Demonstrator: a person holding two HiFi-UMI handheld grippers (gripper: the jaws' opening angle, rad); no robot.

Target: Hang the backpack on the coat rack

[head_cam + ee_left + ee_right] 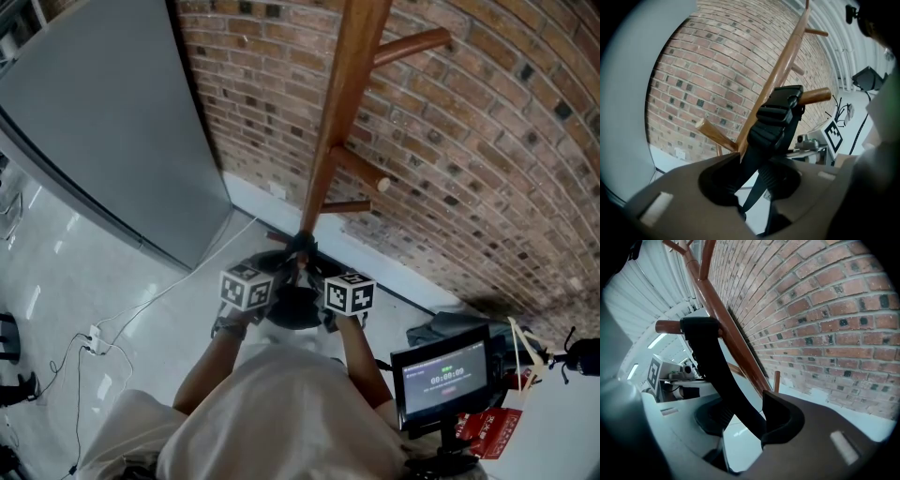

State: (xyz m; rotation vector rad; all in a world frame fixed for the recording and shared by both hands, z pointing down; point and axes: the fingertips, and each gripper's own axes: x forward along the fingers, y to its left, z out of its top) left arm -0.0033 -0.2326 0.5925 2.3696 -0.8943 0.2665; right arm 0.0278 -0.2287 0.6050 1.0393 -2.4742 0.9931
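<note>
Backpack (296,306) weight hangs from its black strap (777,119), looped over a low peg (816,96) of the coat rack (342,103), with the bag between our hands. Our left gripper (750,181) and right gripper (747,420) both stand with jaws apart, the strap running loose through each gap. We judge snagging the main risk: withdrawing crookedly could catch the strap, drag it off the peg and drop the bag.

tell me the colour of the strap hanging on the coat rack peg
Black; the strap shows best in the right gripper view.
</note>
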